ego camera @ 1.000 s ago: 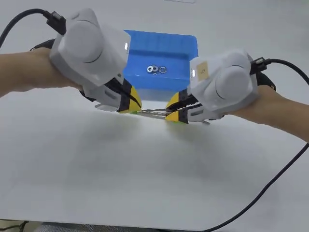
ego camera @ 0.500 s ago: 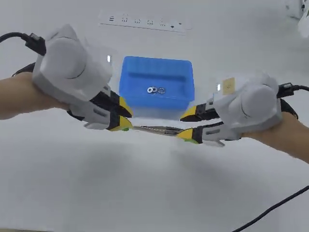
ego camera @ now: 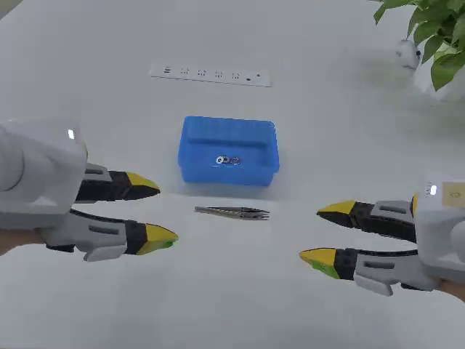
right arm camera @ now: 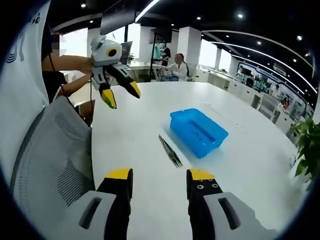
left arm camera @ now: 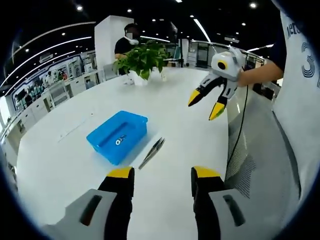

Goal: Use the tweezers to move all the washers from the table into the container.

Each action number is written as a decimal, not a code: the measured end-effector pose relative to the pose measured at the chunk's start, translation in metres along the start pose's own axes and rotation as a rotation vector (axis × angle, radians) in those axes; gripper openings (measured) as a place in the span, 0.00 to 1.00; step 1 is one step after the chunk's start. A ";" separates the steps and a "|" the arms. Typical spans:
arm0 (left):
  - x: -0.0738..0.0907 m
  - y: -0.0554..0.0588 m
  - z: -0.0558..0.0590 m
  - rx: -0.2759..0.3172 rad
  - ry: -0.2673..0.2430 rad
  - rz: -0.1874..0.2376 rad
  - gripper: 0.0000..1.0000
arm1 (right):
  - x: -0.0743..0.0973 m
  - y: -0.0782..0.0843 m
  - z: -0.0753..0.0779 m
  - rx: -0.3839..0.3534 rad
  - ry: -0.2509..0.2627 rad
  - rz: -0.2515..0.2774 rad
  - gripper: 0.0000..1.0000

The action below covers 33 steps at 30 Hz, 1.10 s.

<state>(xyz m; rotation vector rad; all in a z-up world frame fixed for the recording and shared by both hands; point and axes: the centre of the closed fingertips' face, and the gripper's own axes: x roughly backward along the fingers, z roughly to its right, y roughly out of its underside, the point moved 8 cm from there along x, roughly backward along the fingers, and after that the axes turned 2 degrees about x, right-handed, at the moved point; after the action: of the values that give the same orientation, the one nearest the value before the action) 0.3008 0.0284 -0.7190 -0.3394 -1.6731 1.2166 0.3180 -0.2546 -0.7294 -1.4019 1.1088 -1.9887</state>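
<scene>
The tweezers [ego camera: 232, 212] lie between the left gripper [ego camera: 167, 213] and right gripper [ego camera: 309, 234], both with jaws apart, touching neither.

The person's left white gripper [ego camera: 166, 212] with black, yellow-tipped fingers, jaws spread wide, tips aimed across at the right white gripper [ego camera: 311, 234] with matching fingers, jaws equally spread, the two sets of fingertips facing each other and well apart, a bare forearm [left arm camera: 257, 74] behind the right fingers

left gripper [left arm camera: 162, 176]: jaws apart, empty | tweezers [left arm camera: 152, 152]: flat on table [left arm camera: 65, 170], just beside blue container [left arm camera: 129, 148] | washers [left arm camera: 120, 140]: inside container | right gripper [left arm camera: 204, 109]: aloft upper right, jaws apart
</scene>
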 end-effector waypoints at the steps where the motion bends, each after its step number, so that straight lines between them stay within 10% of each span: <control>1: 0.003 -0.002 0.001 -0.002 -0.007 0.014 0.61 | 0.003 -0.003 -0.001 0.006 0.009 0.006 0.50; 6: 0.018 -0.015 0.012 -0.042 -0.027 0.067 0.75 | 0.009 -0.015 -0.004 0.091 0.032 0.005 0.64; 14: 0.026 -0.017 0.022 -0.074 -0.027 0.023 0.99 | 0.013 -0.021 -0.014 0.215 0.020 -0.023 0.86; 33: 0.039 -0.023 0.021 -0.086 -0.059 -0.006 0.99 | 0.026 -0.016 -0.008 0.173 0.121 -0.041 1.00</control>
<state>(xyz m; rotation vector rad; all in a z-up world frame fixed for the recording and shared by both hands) 0.2719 0.0333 -0.6780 -0.3544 -1.7791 1.1629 0.3021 -0.2623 -0.7032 -1.2391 0.9391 -2.1672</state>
